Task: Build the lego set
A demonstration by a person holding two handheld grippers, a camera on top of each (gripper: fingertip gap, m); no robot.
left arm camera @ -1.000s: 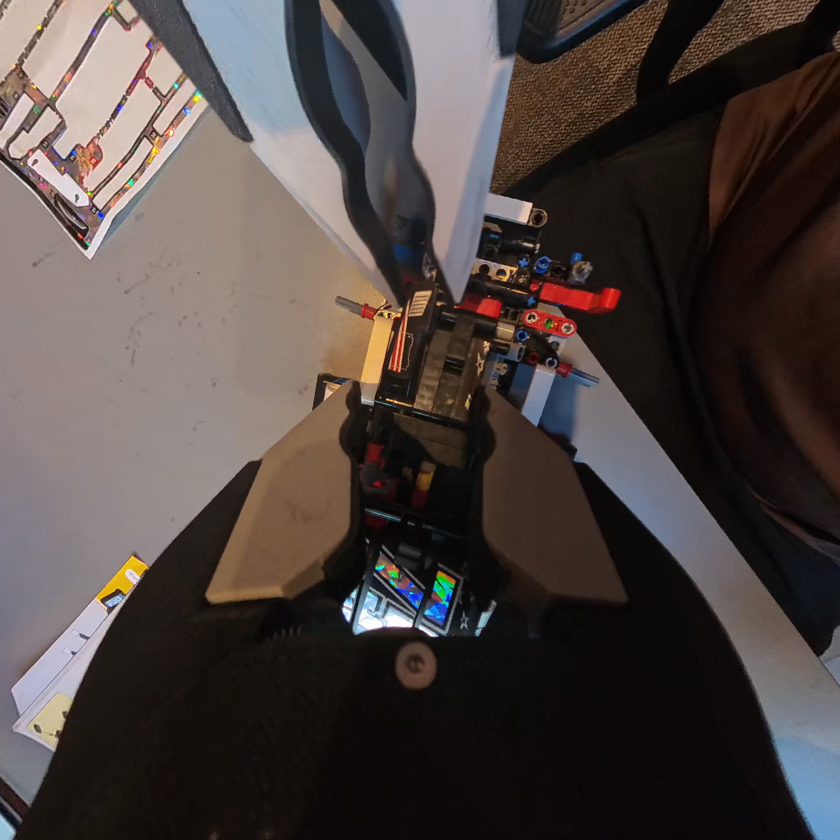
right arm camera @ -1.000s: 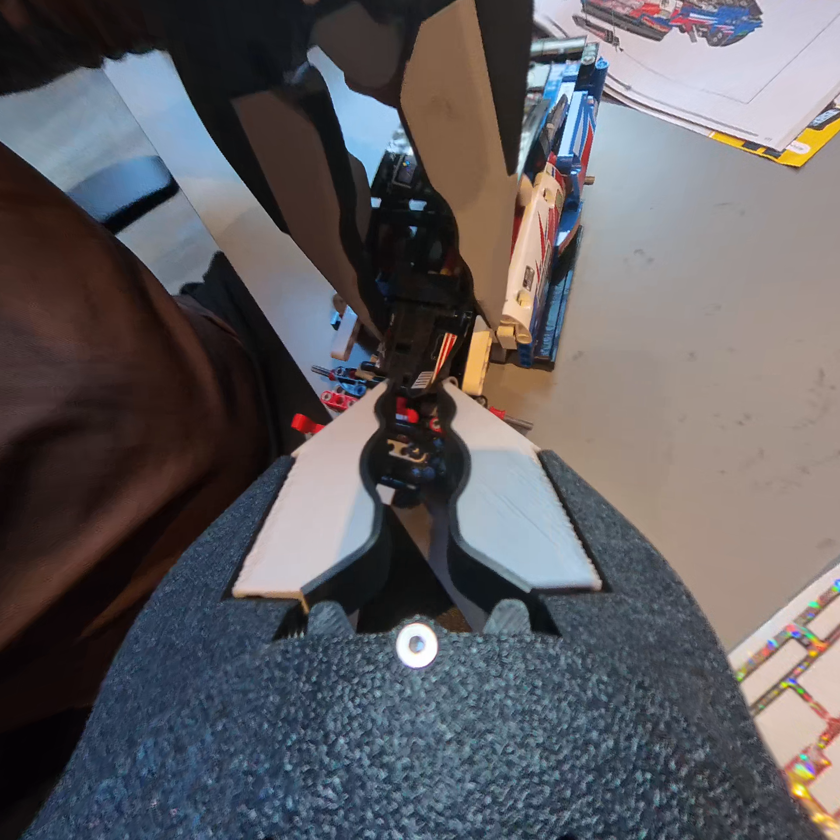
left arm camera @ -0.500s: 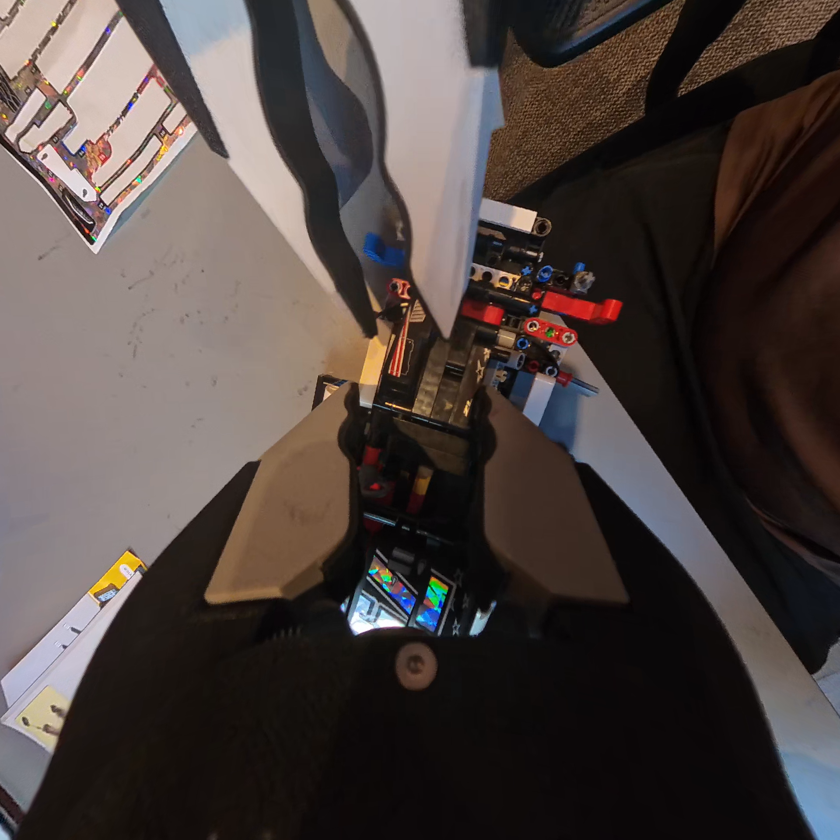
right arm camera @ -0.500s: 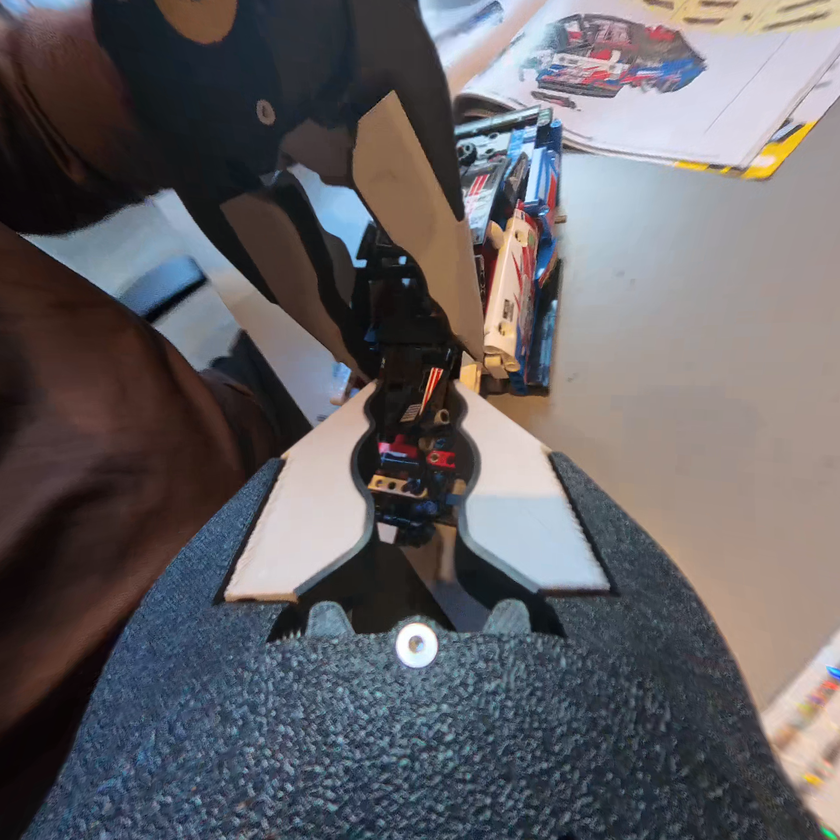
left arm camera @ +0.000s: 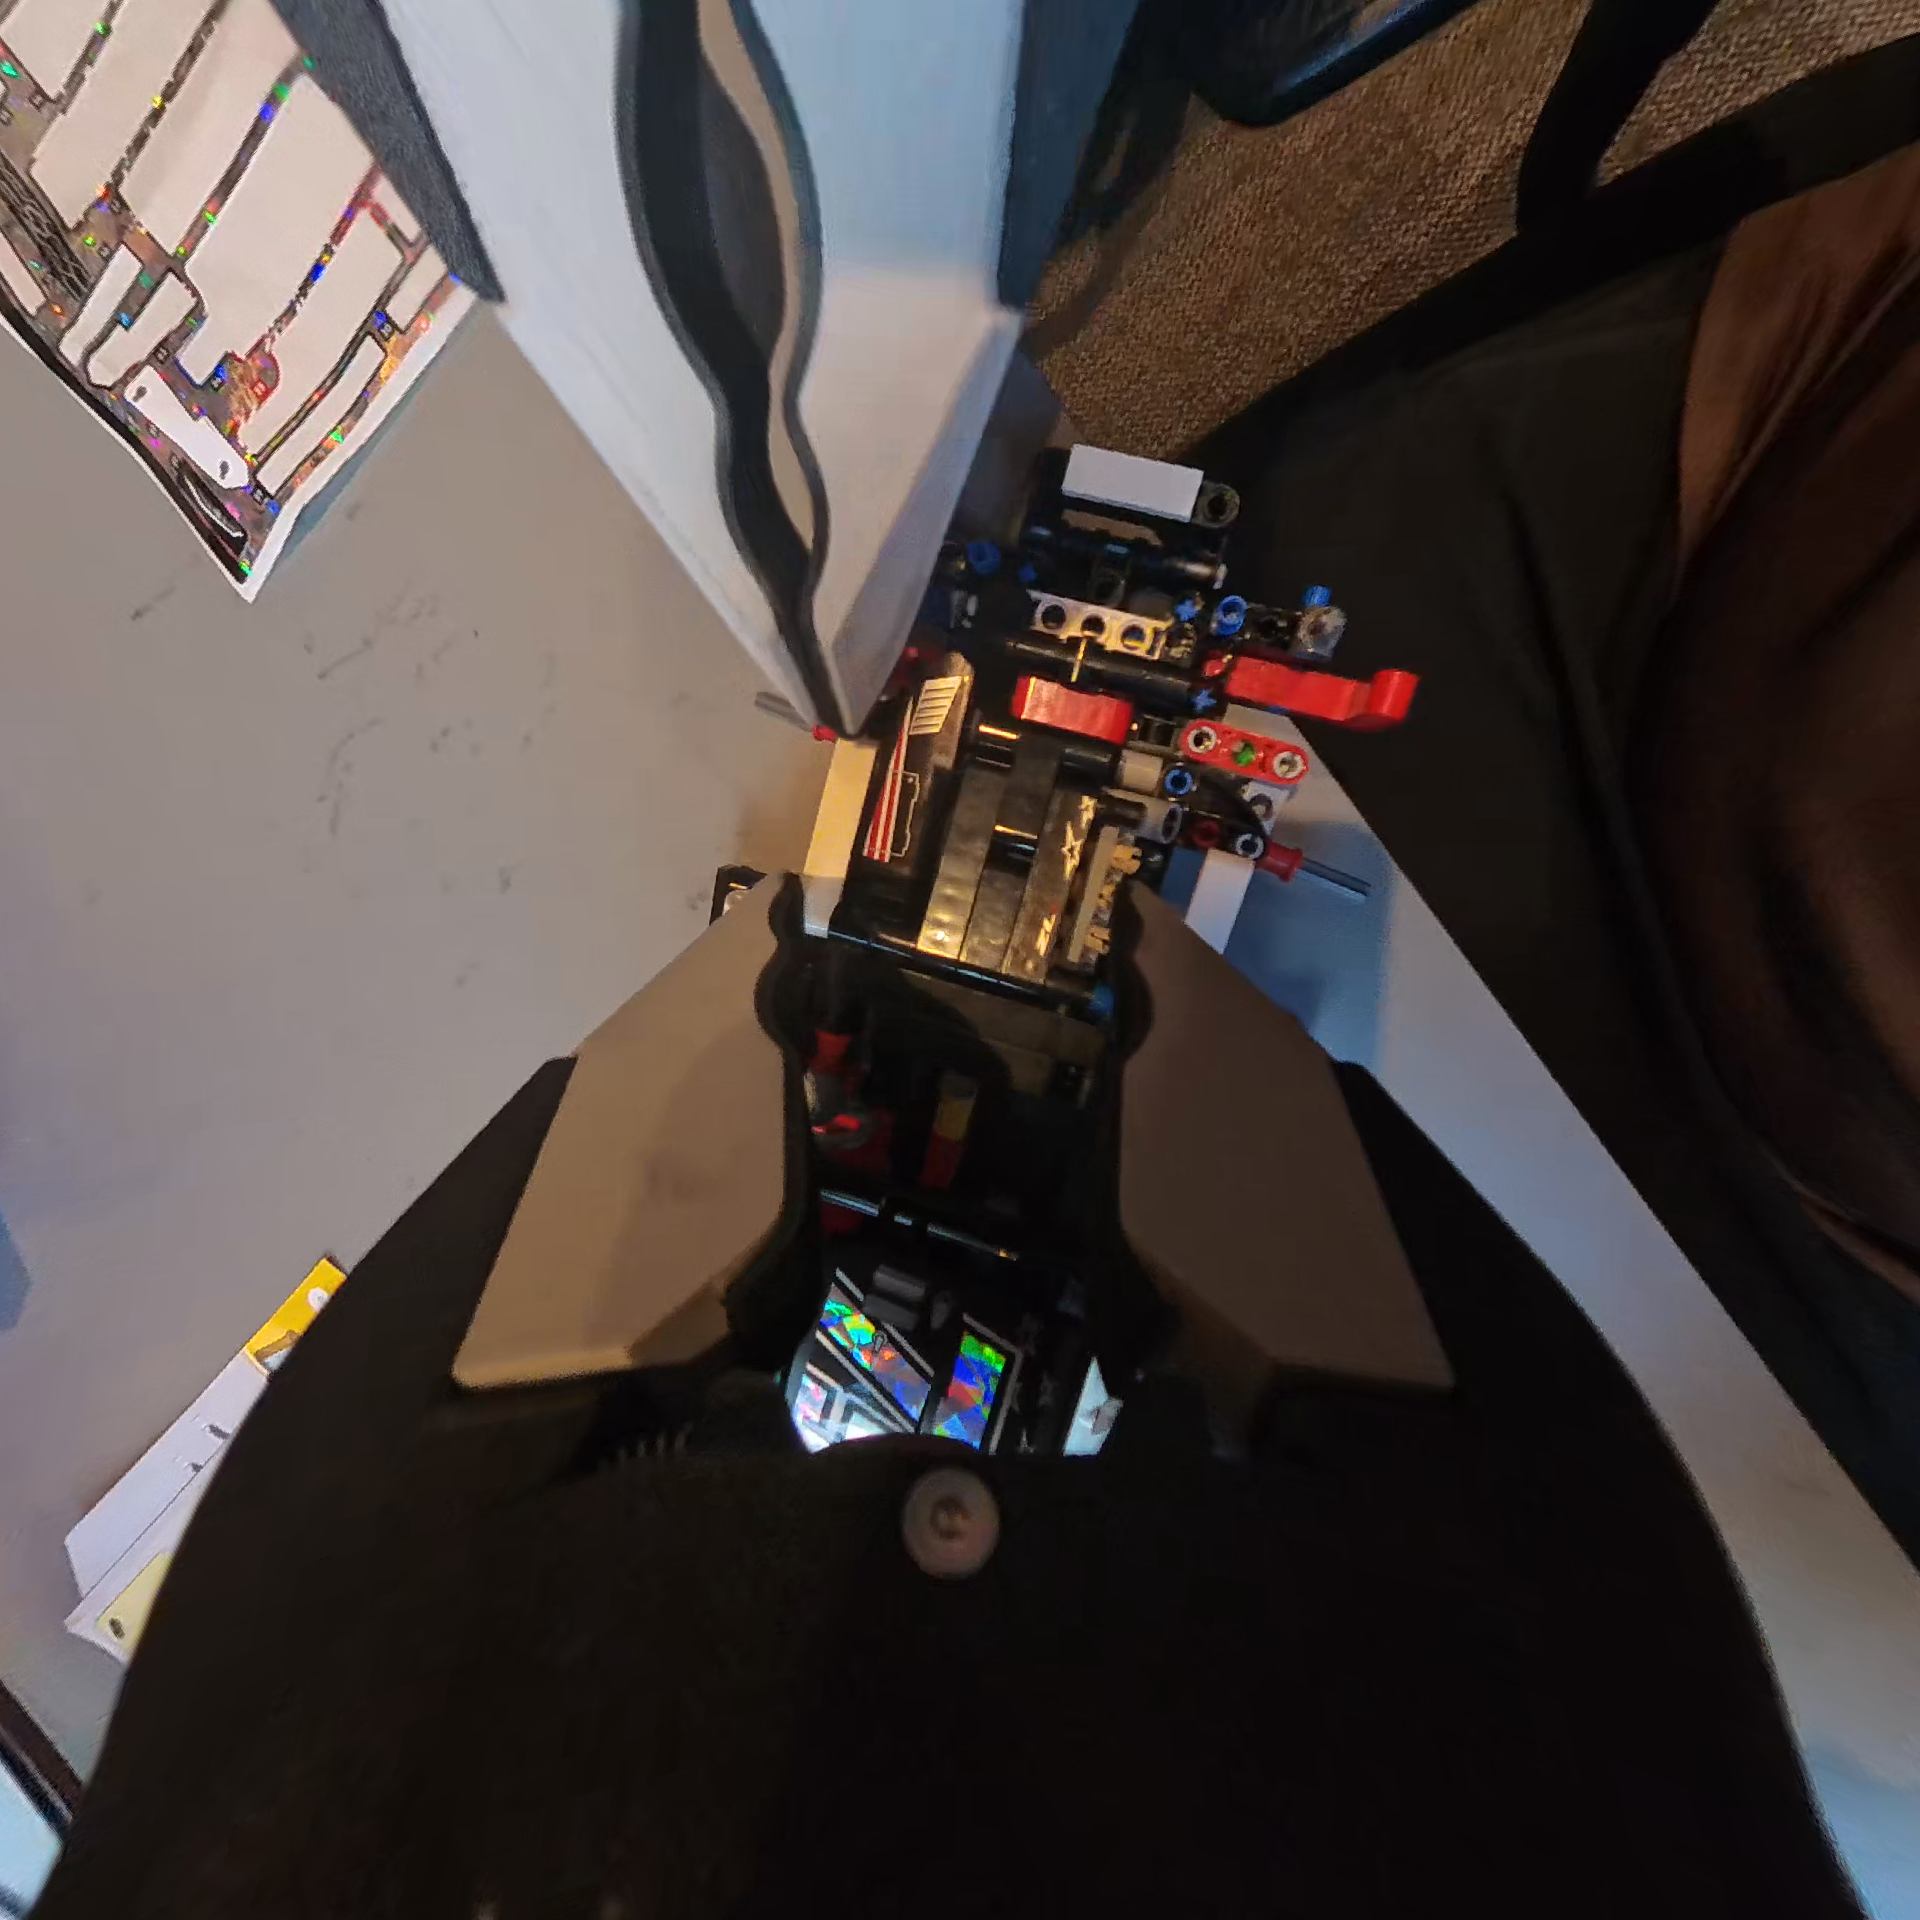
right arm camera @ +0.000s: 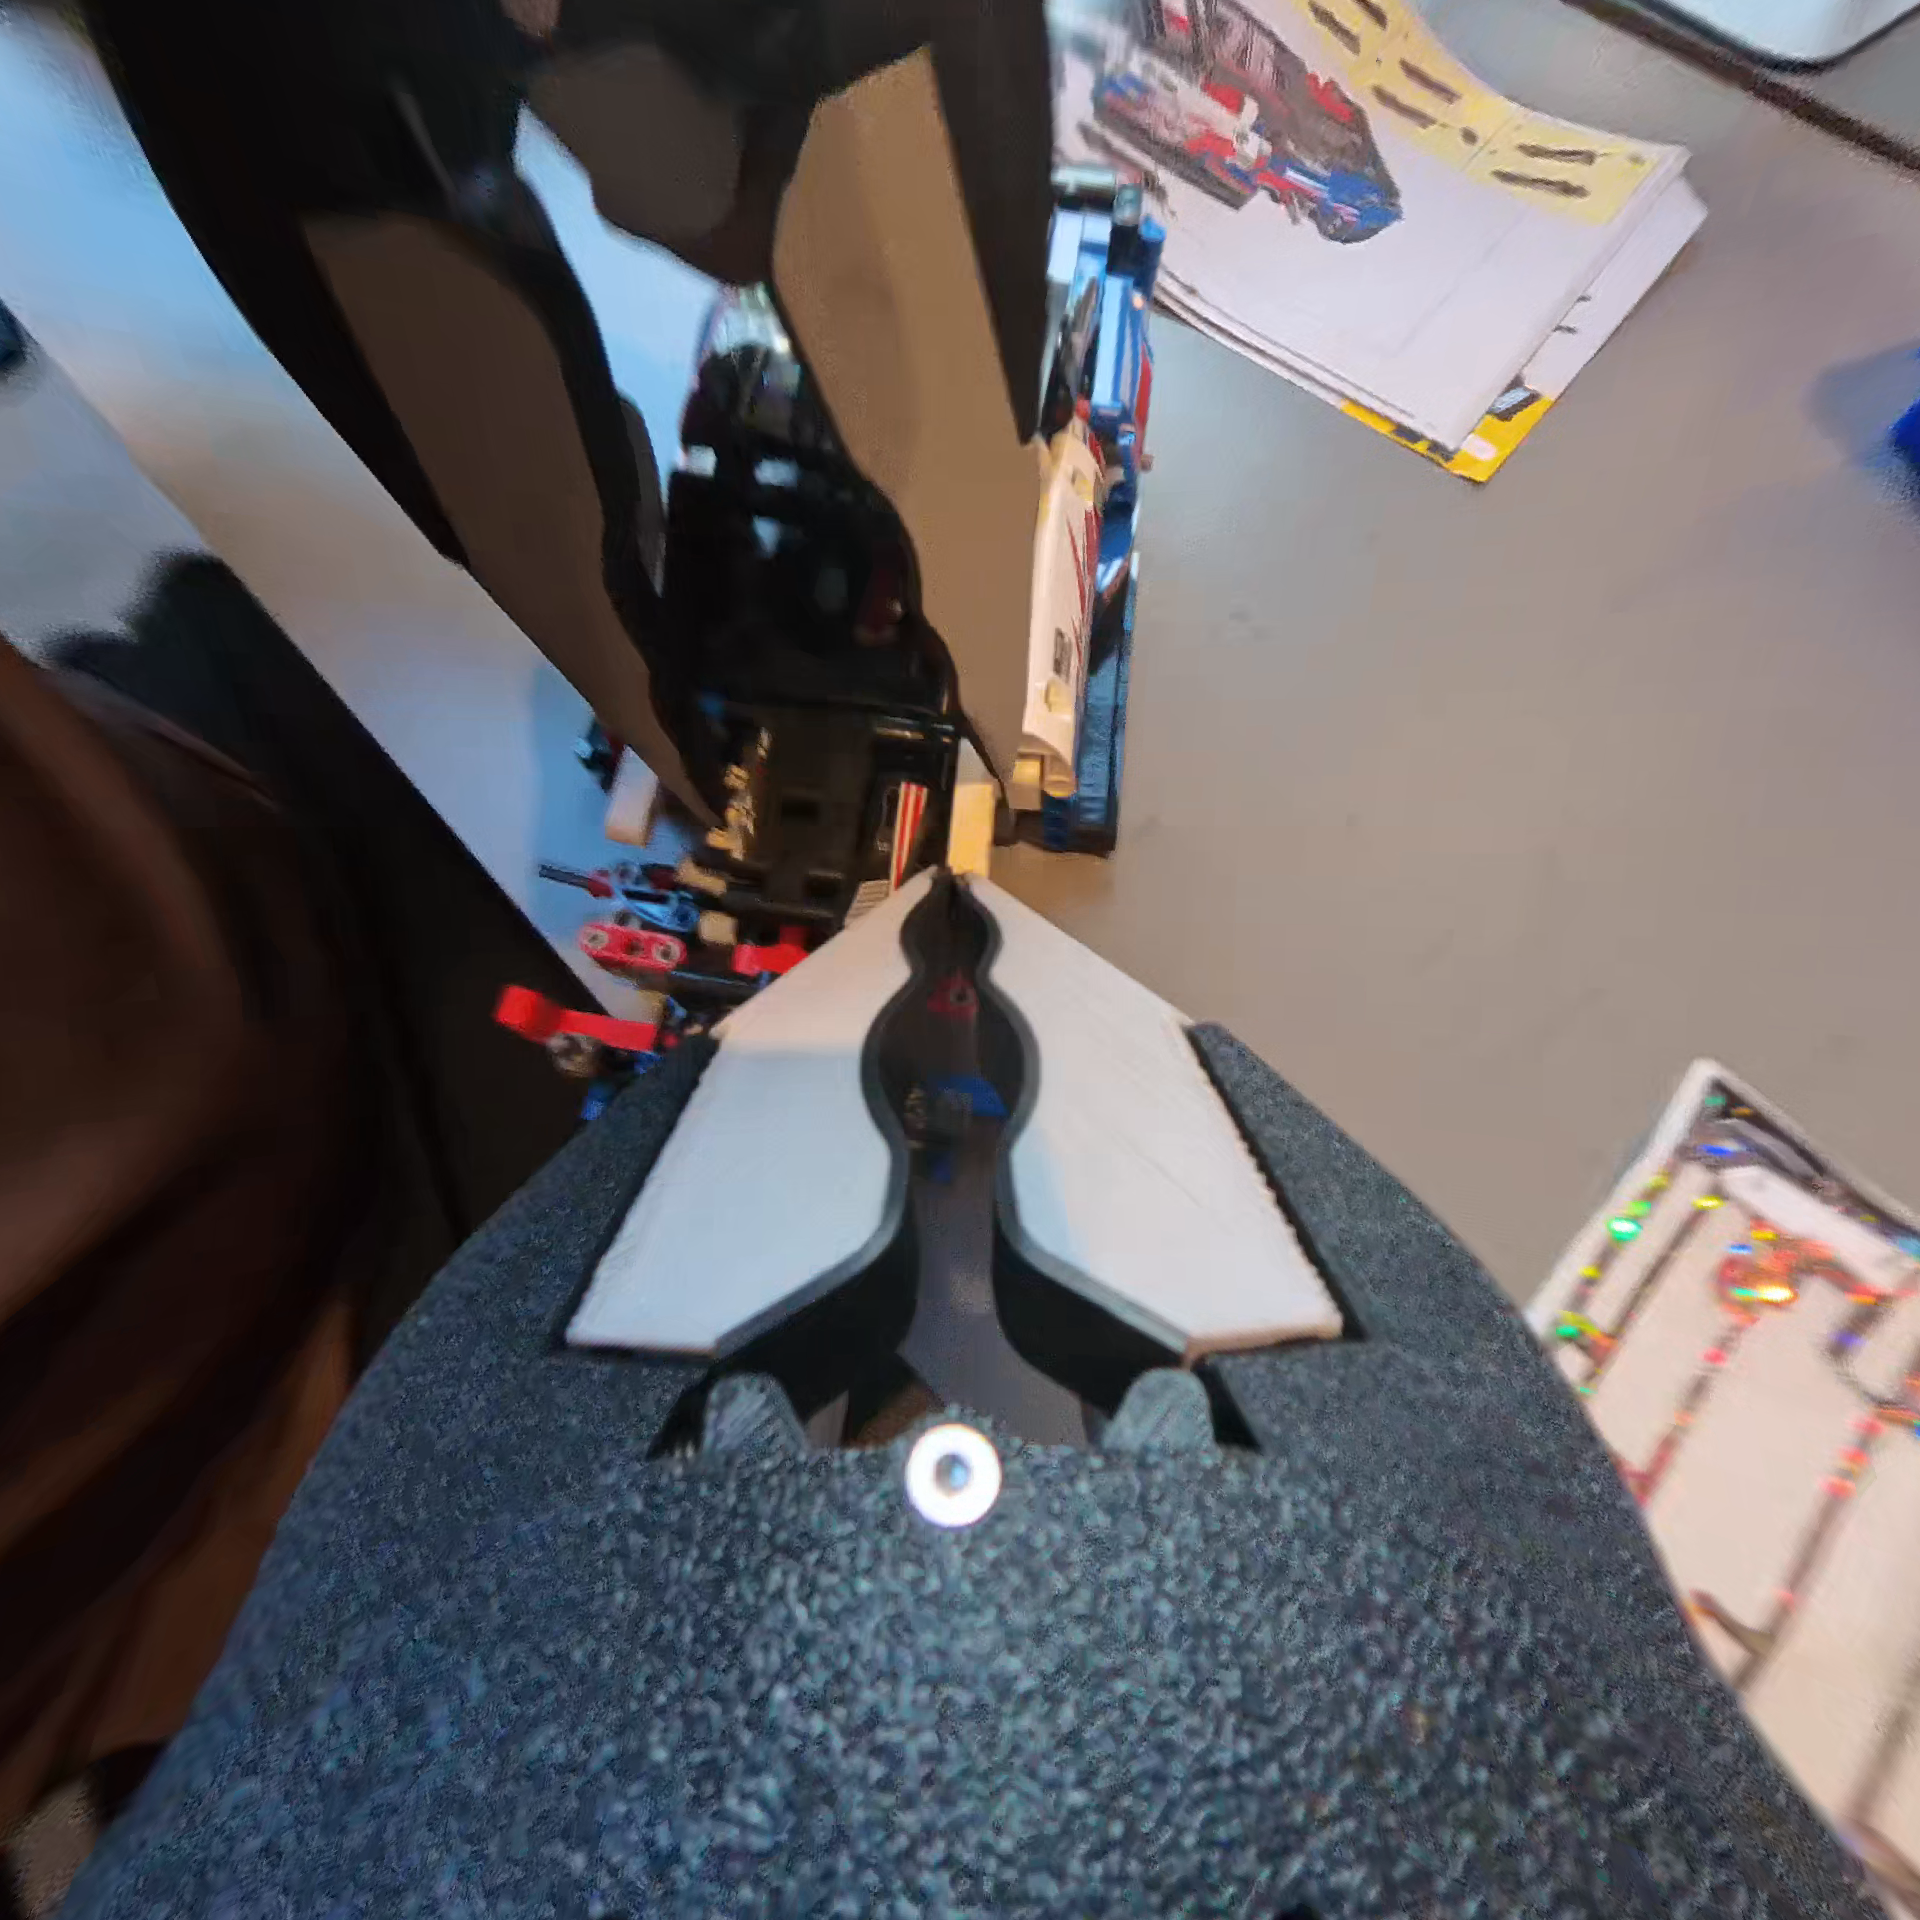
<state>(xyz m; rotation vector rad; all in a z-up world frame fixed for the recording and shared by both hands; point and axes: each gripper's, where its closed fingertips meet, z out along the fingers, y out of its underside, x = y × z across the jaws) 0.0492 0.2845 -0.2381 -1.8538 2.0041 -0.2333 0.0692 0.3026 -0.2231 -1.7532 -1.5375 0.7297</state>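
**Two grippers at one lego model, near the table edge**

Left gripper (left arm camera: pixel 951 914) — fingers spread to the width of the black body of the model (left arm camera: pixel 997 862) and closed against both its sides; the model runs back between the fingers toward the camera, where holographic stickers show. In the right wrist view the same gripper (right arm camera: pixel 831 800) comes in from above, one finger on each flank of the black section.

Right gripper (right arm camera: pixel 948 881) — fingertips all but meeting, only a thin slit between them; whether anything is pinched at the tips cannot be told. Red and blue parts show through the wider gap lower down. The tips touch or nearly touch the model's near end, beside a striped black panel and a cream block. In the left wrist view this gripper (left arm camera: pixel 844 722) reaches down to the model's far left corner, fingers pressed together.

Model — black core with red beams (left arm camera: pixel 1314 694), blue pins and grey axles sticking out toward the table edge; a white, blue and red side panel (right arm camera: pixel 1081 582) runs along the side away from that edge. It sits on the grey table (left arm camera: pixel 312 883), close to the edge.

Beyond the model:
- instruction booklet (right arm camera: pixel 1403 239), on the table past the model's far end;
- sticker sheet (left arm camera: pixel 197 270), holographic, well off to the side away from the edge;
- a person's brown garment (left arm camera: pixel 1787 727), past the table edge.
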